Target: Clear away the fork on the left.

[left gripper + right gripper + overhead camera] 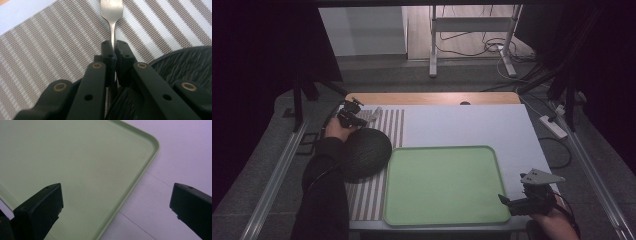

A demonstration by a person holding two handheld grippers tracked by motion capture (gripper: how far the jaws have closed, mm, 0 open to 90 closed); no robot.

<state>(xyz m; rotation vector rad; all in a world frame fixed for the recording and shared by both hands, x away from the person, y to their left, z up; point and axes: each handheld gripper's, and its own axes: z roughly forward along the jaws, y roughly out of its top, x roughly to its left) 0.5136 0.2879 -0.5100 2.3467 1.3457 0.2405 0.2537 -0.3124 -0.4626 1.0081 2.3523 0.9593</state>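
Note:
A silver fork point(111, 10) lies over the striped placemat point(50, 50), with its handle pinched between the jaws of my left gripper point(113, 48). In the high view the left gripper point(360, 119) is at the mat's far left corner, with the fork point(374, 114) pointing away from it. A dark, textured round plate point(362, 152) sits just behind that gripper, and its rim point(185, 62) is also at the right of the left gripper view. My right gripper point(507, 202) hovers open over the near right corner of the green tray point(442, 185), with nothing between its fingers point(42, 205).
The green tray's rim point(140, 177) rests on a white table surface point(180, 157). The striped placemat point(389, 122) runs along the tray's left side. A wooden table edge point(432, 97) is at the back, with a power strip point(553, 126) on the floor to the right.

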